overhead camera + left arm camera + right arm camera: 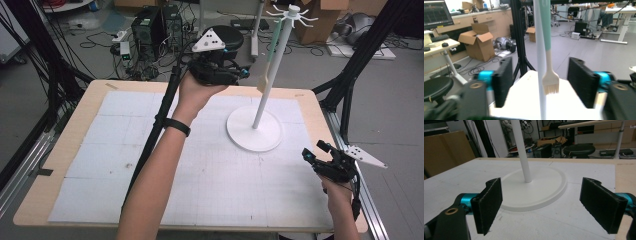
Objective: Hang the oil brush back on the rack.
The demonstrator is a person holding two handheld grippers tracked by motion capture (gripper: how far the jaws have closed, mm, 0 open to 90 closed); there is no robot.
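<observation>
A white stand with a round base point(254, 129) and a tall pole point(272, 65) rises at the middle right of the table, with a ring of hooks point(292, 14) on top. A brush point(270, 60) with a teal handle and cream head hangs from a hook beside the pole. My left gripper point(240, 72) is held high, just left of the brush head. Its jaws stand open in the left gripper view, with the brush point(550, 82) and the pole point(539, 50) between and beyond them, untouched. My right gripper point(315, 150) rests low near the table's right edge, open point(544, 195) and empty, facing the stand's base point(534, 192).
A white gridded mat point(150, 165) covers the wooden table point(75, 125). Black frame legs point(350, 75) stand off the right corner. A black stool point(230, 35), cables and cardboard boxes point(320, 20) lie on the floor beyond the far edge.
</observation>
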